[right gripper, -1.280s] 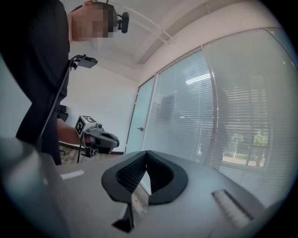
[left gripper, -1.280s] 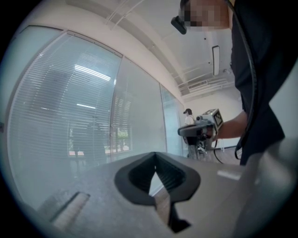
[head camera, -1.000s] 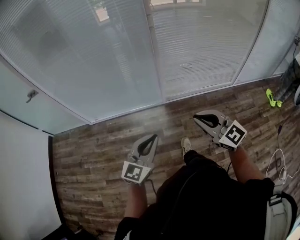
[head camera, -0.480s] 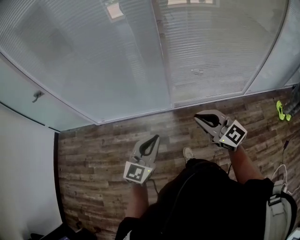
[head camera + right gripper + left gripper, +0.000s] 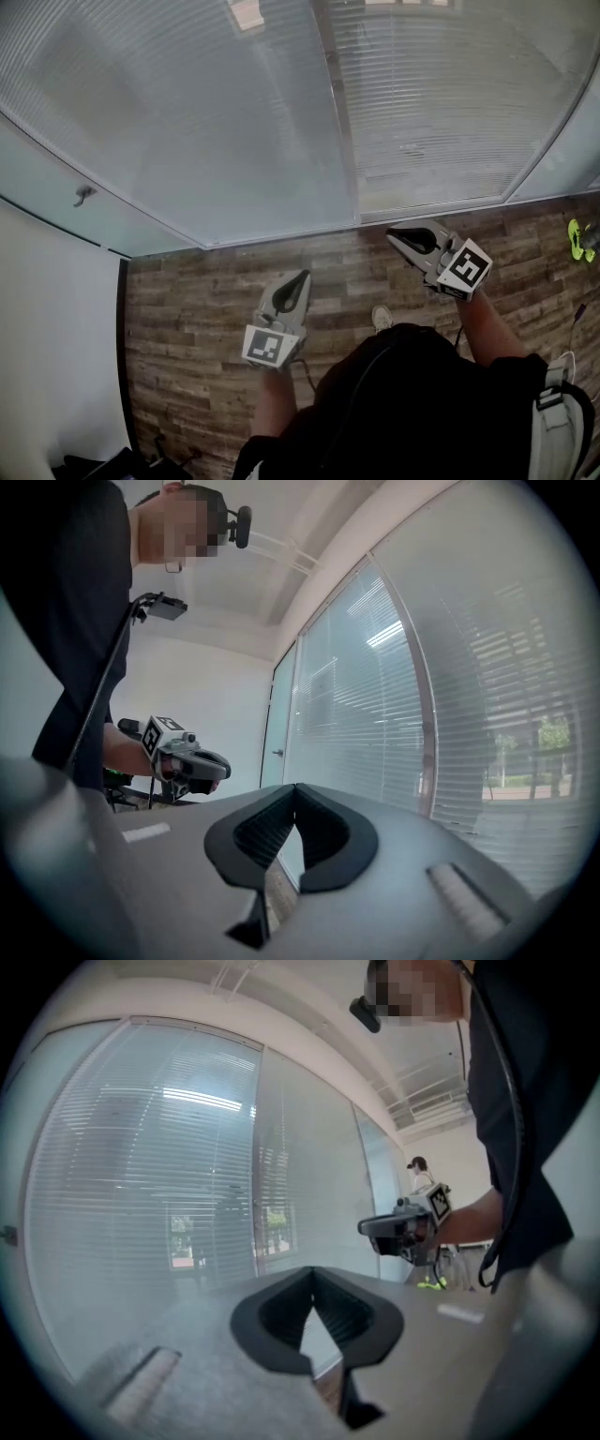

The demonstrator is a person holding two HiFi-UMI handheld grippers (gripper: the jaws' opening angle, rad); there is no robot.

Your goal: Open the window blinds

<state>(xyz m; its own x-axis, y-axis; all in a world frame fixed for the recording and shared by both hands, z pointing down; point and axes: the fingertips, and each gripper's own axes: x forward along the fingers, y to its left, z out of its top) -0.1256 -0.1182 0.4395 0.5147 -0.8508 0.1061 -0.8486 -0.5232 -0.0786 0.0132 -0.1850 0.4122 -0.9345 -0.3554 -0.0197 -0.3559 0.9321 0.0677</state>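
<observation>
The window blinds [image 5: 216,103] hang closed behind a glass wall, slats flat, across the top of the head view. They also fill the left gripper view as blinds [image 5: 159,1194] and the right gripper view as blinds [image 5: 394,705]. My left gripper [image 5: 303,276] is held over the wooden floor, shut and empty, a short way from the wall's base. My right gripper [image 5: 393,232] is shut and empty, its tip near the bottom rail of the glass. Each shows in the other's camera: right gripper [image 5: 367,1227], left gripper [image 5: 223,762]. No cord or wand is visible.
A metal post [image 5: 342,122] splits the glass into panels. A frosted door with a handle [image 5: 84,196] stands at left beside a white wall [image 5: 56,356]. A neon green object [image 5: 577,238] and a cable [image 5: 568,337] lie on the floor at right.
The person has stepped toward the glass wall, so both grippers now sit closer to its base. The post and green object have slid rightward in view. Both jaws stayed shut.
</observation>
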